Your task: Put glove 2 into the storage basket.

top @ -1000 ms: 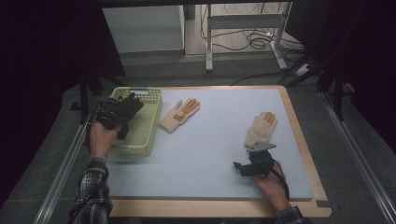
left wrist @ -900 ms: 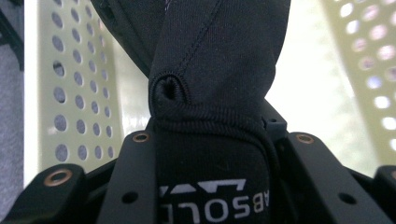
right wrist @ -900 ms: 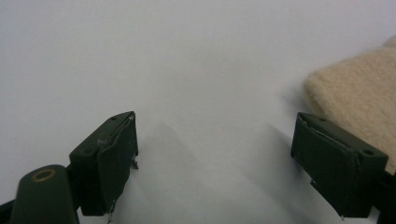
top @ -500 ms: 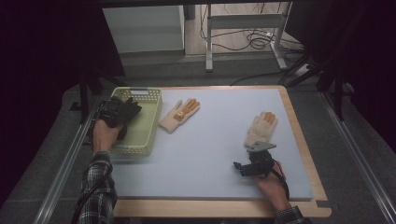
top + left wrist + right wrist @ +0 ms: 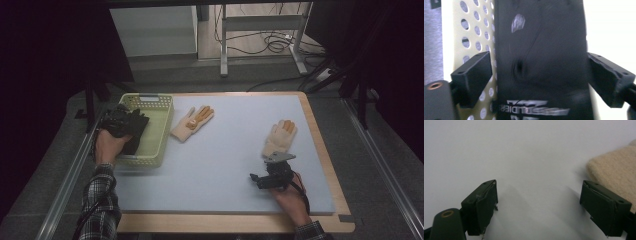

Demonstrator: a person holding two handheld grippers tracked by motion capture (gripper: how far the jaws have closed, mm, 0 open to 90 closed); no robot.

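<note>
My left gripper (image 5: pixel 131 131) hangs over the green basket (image 5: pixel 159 116) at the counter's left; its jaws have just been opening, and the black glove (image 5: pixel 541 50) lies lengthwise between them, unpressed. Its mirrored lettering is partly cut off. My right gripper (image 5: pixel 544 202) gapes empty, with the beige glove (image 5: pixel 616 170) just right.

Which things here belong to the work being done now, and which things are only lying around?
Part of the work:
- black glove, between the just-opened jaws of the left gripper
- green basket
- two beige gloves on the mat
- right gripper, open

Just lying about:
- cables on the floor
- metal stand
</note>
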